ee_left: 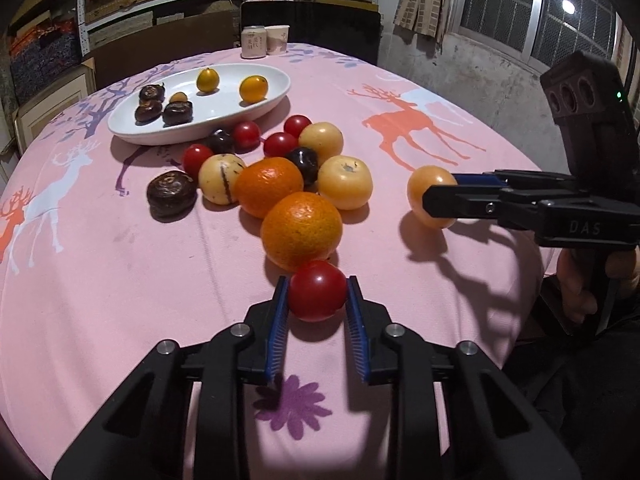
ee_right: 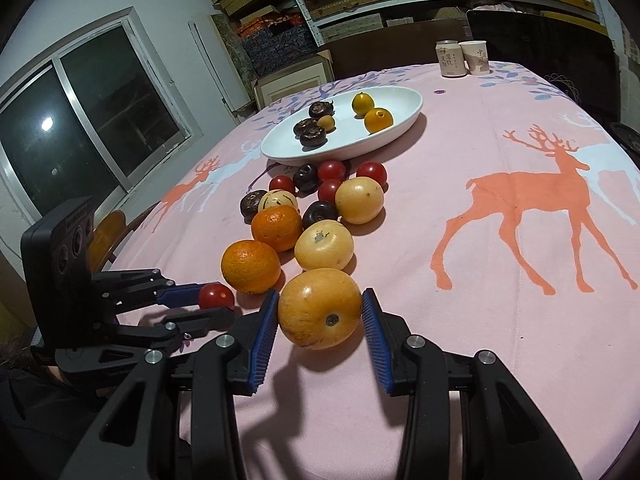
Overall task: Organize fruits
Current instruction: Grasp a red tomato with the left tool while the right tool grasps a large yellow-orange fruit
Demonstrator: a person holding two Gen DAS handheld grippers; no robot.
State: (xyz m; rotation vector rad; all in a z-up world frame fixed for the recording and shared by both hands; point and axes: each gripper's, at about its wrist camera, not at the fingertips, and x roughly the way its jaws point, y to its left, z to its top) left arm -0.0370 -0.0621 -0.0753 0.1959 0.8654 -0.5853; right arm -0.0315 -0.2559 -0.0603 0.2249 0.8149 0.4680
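The left gripper (ee_left: 317,294) has its jaws closed against a cherry tomato (ee_left: 317,291), and the right gripper (ee_right: 320,312) brackets a yellow-orange round fruit (ee_right: 320,308), pads at its sides, at the bench's near edge. From both, the white oval plate (ee_left: 256,108) lies straight ahead beyond the loose fruit pile, toward the far edge.

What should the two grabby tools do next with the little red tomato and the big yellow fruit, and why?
Probably lift both and carry them to the white plate. The left tool already has its blue pads on either side of the cherry tomato, and the right tool brackets the yellow fruit. The plate already holds some sorted fruit and has room.
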